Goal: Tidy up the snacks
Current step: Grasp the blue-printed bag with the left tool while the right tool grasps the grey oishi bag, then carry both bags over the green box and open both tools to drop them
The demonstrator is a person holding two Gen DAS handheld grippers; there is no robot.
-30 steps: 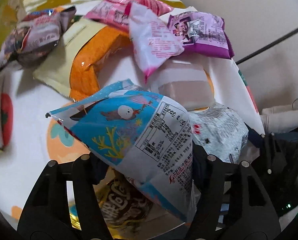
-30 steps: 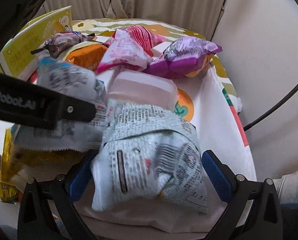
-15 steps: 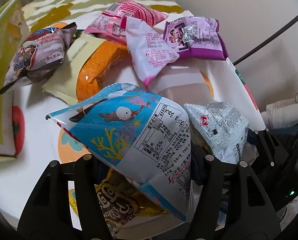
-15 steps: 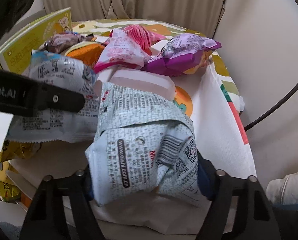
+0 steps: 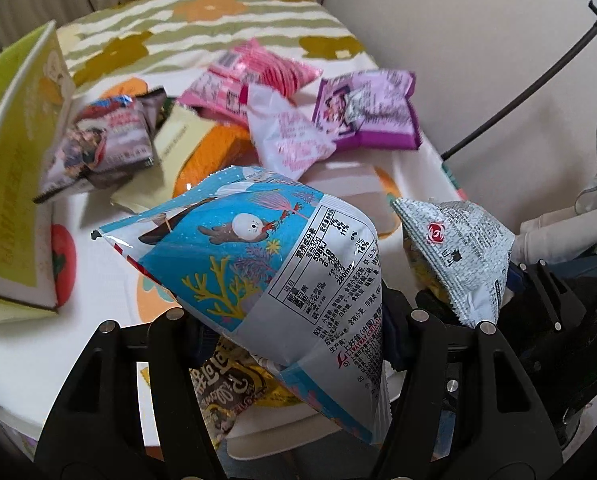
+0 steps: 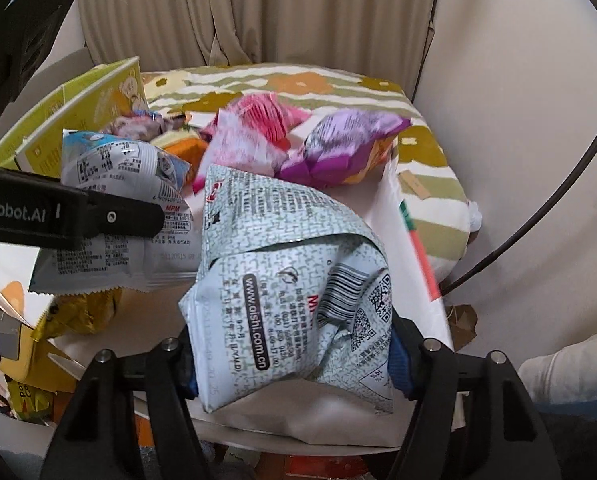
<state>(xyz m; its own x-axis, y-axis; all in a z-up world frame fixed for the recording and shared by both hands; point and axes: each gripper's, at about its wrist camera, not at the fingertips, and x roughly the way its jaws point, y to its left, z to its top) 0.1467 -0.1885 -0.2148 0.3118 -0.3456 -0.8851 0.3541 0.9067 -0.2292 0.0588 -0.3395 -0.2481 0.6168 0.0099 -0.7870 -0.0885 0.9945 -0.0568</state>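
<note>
Seemingly, in the left wrist view, the left tongs (image 5: 290,320) are clamped on a blue seal-printed snack bag (image 5: 254,256), which is held above the worktop (image 5: 98,248) with its long axis running up and to the left from the jaws. A nutrition panel with "599kJ" can be read on it. To its right, the grey-white packet (image 5: 454,248) is seen at much the same height.

In the right wrist view, the right tongs (image 6: 294,356) are closed on that grey-white packet (image 6: 290,280), printed "www.oishi.com.cn" beside a barcode and QR code. The yellow-green box (image 6: 78,116) lies ahead and to the left, nearer the left tongs (image 6: 74,216), marked "enRobot.AI".
</note>
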